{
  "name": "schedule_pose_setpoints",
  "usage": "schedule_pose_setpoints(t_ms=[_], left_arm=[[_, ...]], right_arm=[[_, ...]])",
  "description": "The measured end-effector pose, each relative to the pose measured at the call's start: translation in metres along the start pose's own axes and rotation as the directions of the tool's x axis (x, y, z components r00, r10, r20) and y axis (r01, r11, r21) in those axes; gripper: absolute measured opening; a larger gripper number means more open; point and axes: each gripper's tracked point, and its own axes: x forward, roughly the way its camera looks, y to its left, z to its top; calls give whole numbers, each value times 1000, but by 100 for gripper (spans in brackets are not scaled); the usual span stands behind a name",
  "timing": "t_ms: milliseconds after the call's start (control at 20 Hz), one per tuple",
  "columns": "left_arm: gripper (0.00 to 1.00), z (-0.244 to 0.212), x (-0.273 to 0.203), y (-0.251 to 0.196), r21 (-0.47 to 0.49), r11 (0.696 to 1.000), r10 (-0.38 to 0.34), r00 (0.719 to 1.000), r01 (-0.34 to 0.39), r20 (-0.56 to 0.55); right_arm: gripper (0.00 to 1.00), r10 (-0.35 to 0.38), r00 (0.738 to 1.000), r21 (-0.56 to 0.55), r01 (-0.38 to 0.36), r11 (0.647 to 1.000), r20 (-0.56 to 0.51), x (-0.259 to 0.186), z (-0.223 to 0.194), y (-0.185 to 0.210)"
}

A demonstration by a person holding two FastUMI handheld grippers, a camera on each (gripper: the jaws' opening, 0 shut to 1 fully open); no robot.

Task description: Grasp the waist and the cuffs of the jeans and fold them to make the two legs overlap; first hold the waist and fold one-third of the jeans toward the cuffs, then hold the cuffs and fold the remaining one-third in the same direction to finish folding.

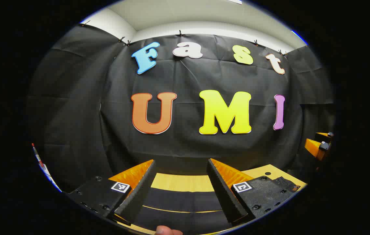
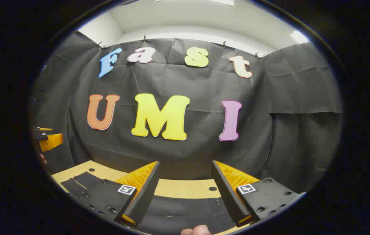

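Observation:
The jeans [image 1: 181, 199] are dark fabric with a pale stitch line, lying flat on the yellow wooden table [image 1: 181, 182] just below my left gripper [image 1: 181, 162]. That gripper is open and holds nothing. In the right gripper view the jeans [image 2: 185, 209] spread under my right gripper [image 2: 185, 162], which is also open and empty. More dark fabric [image 2: 80, 181] reaches toward the left edge there. Both grippers hover over the near part of the jeans and point at the back wall. Which end of the jeans lies under them I cannot tell.
The other gripper shows as an orange and black piece at the right edge [image 1: 318, 147] and at the left edge [image 2: 49, 140]. A fingertip [image 1: 167, 231] pokes in at the bottom. The table [image 2: 185, 188] has small round holes and ends at the black cloth wall.

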Motion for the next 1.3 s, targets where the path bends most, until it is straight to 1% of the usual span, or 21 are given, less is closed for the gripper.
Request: schedule_pose_setpoints(t_ms=[450,800,850,900,950,1000,1050,1100,1150,1250,1300], left_arm=[[99,-3,10,-3,-9,1000,-1,1000,1,-12],[99,-6,10,5,-5,1000,26,1000,-26,-15],[99,-9,11,8,-3,999,32,999,-32,-19],[99,-11,10,10,0,999,41,999,-41,-23],[99,-12,10,12,4,999,48,998,-48,-28],[99,-13,10,13,8,999,53,998,-53,-32],[99,-14,10,16,14,998,59,998,-58,-36],[99,-18,9,16,18,998,61,997,-60,-44],[99,-21,8,17,17,998,60,997,-59,-55],[99,-29,5,24,-2,998,67,994,-67,-81],[99,-34,3,32,-10,996,85,991,-87,-101]], right_arm=[[94,-5,1000,3,5,1000,-1,7,0,-10],[94,-21,1000,-5,21,1000,-22,8,-8,-32],[100,-22,999,-6,22,1000,-28,8,-8,-35],[94,-25,999,-10,25,1000,-32,8,-10,-40],[100,-27,999,-12,27,1000,-35,8,-11,-44],[100,-31,999,-15,31,999,-38,9,-13,-48],[97,-32,999,-18,31,999,-41,9,-14,-53],[97,-30,998,-21,29,999,-48,11,-17,-57],[94,-25,998,-24,24,999,-58,12,-20,-61],[94,-15,995,-32,12,999,-94,13,-34,-75],[94,-12,993,-31,8,999,-118,14,-43,-84]])
